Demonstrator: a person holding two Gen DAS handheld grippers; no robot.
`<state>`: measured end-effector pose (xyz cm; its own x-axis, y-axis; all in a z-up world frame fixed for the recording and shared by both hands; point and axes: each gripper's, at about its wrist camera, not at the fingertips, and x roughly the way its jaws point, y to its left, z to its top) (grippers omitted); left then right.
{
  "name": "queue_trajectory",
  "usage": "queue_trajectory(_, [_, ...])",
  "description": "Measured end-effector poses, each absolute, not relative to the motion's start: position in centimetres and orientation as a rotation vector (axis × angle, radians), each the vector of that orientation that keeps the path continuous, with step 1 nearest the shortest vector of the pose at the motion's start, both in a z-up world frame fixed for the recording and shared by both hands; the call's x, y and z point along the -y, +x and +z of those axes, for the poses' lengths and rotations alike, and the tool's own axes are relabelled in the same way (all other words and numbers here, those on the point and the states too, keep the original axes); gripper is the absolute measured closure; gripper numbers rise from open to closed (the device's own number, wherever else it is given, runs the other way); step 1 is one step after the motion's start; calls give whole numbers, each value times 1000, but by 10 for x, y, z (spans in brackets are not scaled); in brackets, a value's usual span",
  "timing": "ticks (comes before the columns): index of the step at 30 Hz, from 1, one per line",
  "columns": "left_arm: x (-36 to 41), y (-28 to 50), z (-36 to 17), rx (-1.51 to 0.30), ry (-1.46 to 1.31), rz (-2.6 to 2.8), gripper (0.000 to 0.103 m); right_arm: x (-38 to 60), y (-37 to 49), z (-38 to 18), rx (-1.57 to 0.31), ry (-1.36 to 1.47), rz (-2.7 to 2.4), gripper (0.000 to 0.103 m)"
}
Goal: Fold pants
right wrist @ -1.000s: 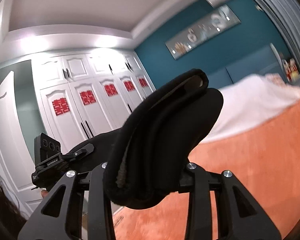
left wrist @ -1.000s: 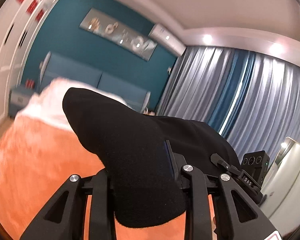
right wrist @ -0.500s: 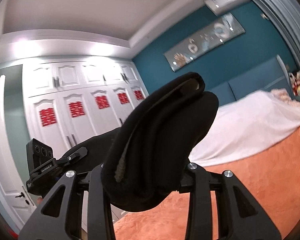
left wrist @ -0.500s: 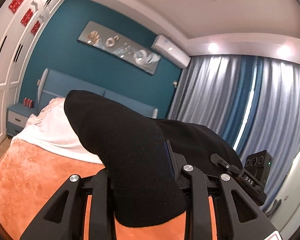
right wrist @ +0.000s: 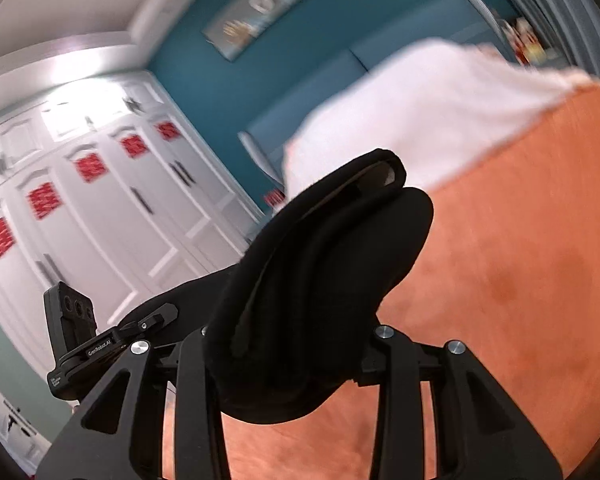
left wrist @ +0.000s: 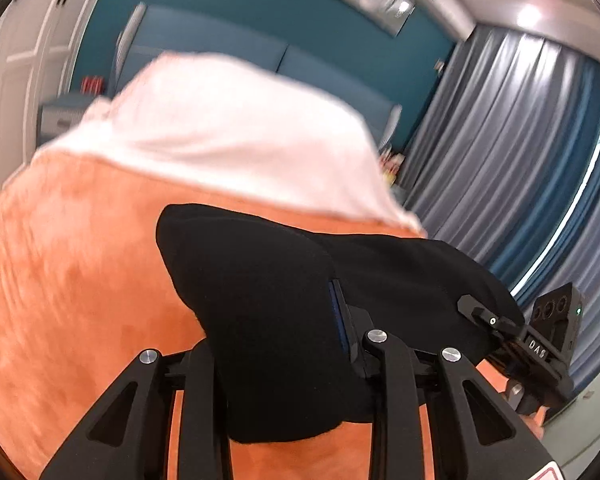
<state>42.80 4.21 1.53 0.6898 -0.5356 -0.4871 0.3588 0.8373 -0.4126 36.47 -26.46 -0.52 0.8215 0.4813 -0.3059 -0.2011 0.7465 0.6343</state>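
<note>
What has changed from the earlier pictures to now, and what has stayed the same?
Both views have tipped down toward the orange blanket, which now fills much more of each picture, with motion blur. Nothing was taken or released: the left tool and right tool remain clamped on the black pants.
</note>
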Motion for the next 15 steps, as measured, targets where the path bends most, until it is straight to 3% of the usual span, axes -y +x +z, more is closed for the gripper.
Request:
queue_trajectory(7, [-44,445,-125,-844,-284,-455,76,263,380,-148,-706,710,302,69])
queue_trajectory(8, [-48,443,-147,-865,-284,-449,73,263,380,-163,-734,715,294,69])
queue_trajectory(10, [-52,436,-170,-880,-278,-442,65,264,374,-202,-799,726,246,58])
queue_trajectory(11, [-57,431,-184,-915,-282,-421,55,266,371,-213,-820,732,232,44])
queue_trajectory(13, [-74,419,-201,-950,-307,-366,42,274,359,-214,-791,771,274,45])
queue_trajectory(15, [-90,399,-193,-937,-323,-344,42,281,349,-201,-848,777,233,42])
